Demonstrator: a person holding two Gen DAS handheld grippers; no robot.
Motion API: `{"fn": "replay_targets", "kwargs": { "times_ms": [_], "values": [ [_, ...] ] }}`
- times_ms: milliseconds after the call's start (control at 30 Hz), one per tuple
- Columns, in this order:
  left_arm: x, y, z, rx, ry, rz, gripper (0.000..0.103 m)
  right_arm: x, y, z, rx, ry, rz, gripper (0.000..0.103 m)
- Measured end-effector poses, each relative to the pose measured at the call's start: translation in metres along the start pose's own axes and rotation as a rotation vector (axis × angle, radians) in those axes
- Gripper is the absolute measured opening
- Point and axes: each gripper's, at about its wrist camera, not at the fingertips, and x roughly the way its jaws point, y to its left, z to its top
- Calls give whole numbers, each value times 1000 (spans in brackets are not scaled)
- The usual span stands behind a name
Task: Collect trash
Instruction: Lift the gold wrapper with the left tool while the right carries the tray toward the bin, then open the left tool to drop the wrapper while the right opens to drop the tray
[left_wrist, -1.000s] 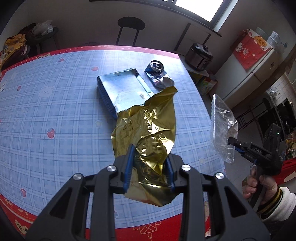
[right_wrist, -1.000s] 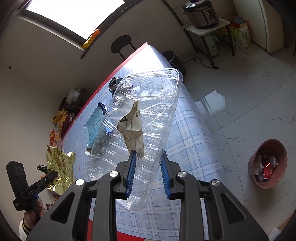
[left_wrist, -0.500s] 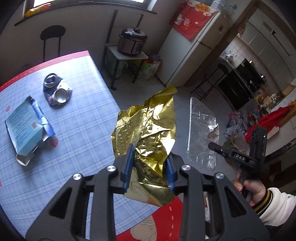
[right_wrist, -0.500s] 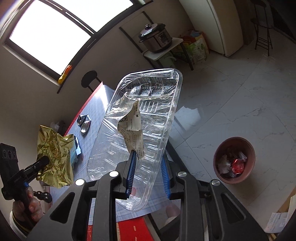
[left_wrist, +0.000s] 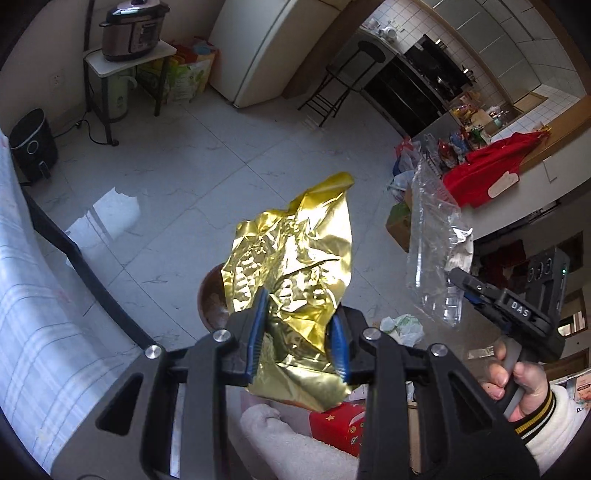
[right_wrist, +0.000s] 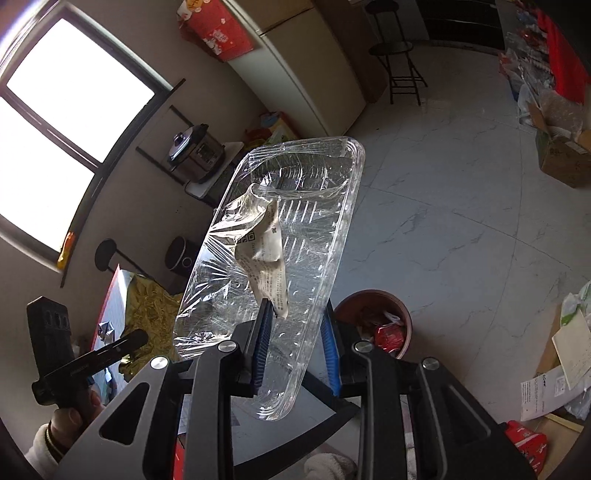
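Above the tiled floor, off the table's edge (left_wrist: 55, 332), both my claws carry trash. My left gripper (left_wrist: 297, 332) is clamped on the lower part of a crumpled gold foil wrapper (left_wrist: 295, 266), which stands up between the blue pads and hides most of the brown bin (right_wrist: 373, 325) below it. My right gripper (right_wrist: 295, 350) is pinched on the lower end of a clear plastic tray (right_wrist: 280, 258); one pad presses the printed label (right_wrist: 269, 280) and loose film inside, the other the tray's outer wall. The bin, already holding wrappers, sits on the floor just beyond this claw.

I judge both pieces very light. The foil is soft and springy, so it should crush rather than slip, and it may cling to a pad when let go. The tray is thin, slick and flexible; gripped near one end it can twist or buckle, so a hold over the rim and label seems safest. Neither looks fragile in any way that matters for dropping.
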Motion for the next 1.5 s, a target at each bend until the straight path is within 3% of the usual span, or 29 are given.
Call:
{"fn": "replay_targets", "kwargs": {
  "times_ms": [300,633,700,767,1033,1200,1500],
  "values": [
    [98,-38,22,37,101,-50,32,-18,-59,-4,95,-23,-64,26],
    [141,-42,36,50,133,-2,31,-18,-75,-4,128,-18,-91,26],
    [134,-41,35,60,119,11,35,-16,-74,-4,120,-15,-96,26],
    [120,-40,34,75,92,42,50,-11,-73,-6,108,1,-114,26],
    [35,-14,20,95,-58,184,90,59,-59,-19,7,161,-224,26],
    [-11,11,2,70,-105,253,96,117,-39,-26,-69,259,-271,26],
    [-80,72,-38,-98,-173,302,97,195,-11,-33,-186,356,-362,27]
  ]
}}
